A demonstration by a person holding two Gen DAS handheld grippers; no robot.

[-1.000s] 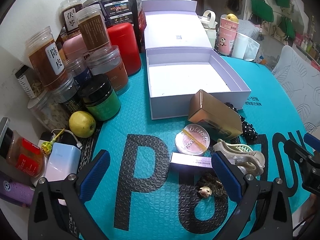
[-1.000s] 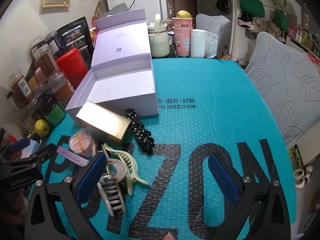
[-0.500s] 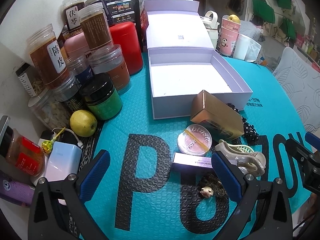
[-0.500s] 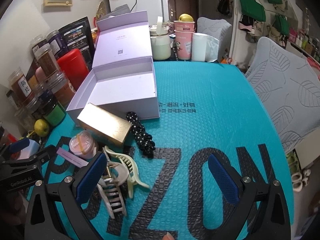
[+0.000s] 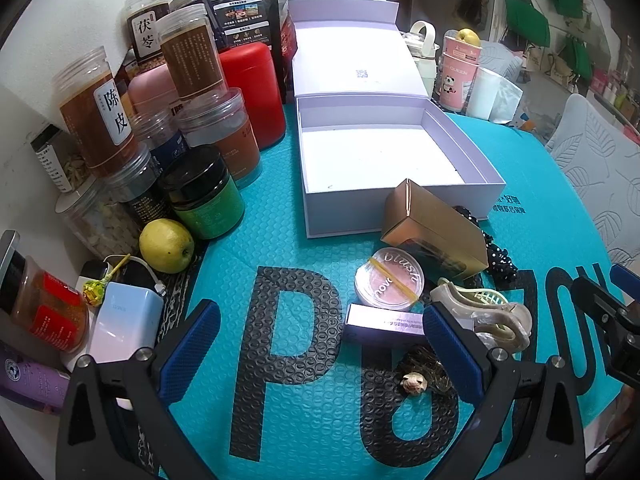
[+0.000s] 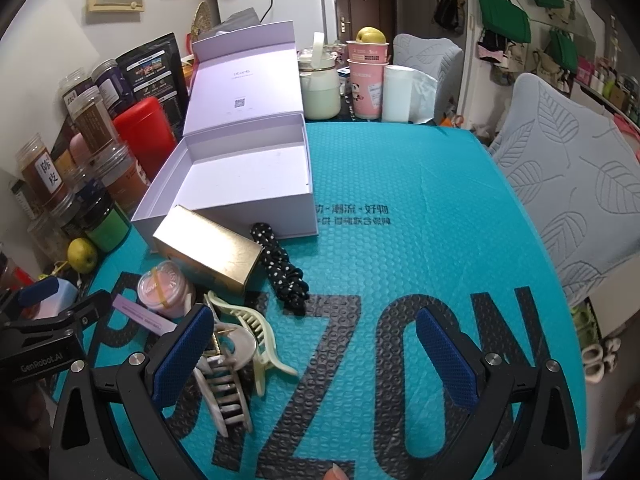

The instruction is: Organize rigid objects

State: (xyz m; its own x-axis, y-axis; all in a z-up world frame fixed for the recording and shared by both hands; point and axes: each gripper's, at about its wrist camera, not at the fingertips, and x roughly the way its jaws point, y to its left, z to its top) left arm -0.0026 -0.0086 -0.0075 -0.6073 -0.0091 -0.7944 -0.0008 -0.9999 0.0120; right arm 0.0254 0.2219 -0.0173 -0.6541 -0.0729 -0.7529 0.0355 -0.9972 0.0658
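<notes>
An open white box (image 5: pixel 472 160) (image 6: pixel 240 216) with its lid up stands on the teal mat. In front of it lie a gold carton (image 5: pixel 436 228) (image 6: pixel 208 248), a round pink blush compact (image 5: pixel 394 282) (image 6: pixel 164 292), a slim lilac box (image 5: pixel 380 322) (image 6: pixel 140 318), hair claws (image 5: pixel 484 312) (image 6: pixel 240 344), a black dotted scrunchie (image 6: pixel 284 268) and a small chain ornament (image 5: pixel 416 380). My left gripper (image 5: pixel 320 344) hangs open just before the lilac box. My right gripper (image 6: pixel 316 356) is open over bare mat, its left finger beside the hair claws.
Jars (image 5: pixel 100 116), a red canister (image 5: pixel 252 92), a green-labelled jar (image 5: pixel 204 196), a yellow-green apple (image 5: pixel 166 244) and a light blue power bank (image 5: pixel 124 320) crowd the left side. Pink cups (image 6: pixel 366 76), a white pot (image 6: pixel 320 84) and a chair (image 6: pixel 580 184) are behind and right.
Both grippers have crept slightly forward toward the box and the items; nothing was grasped or moved.
</notes>
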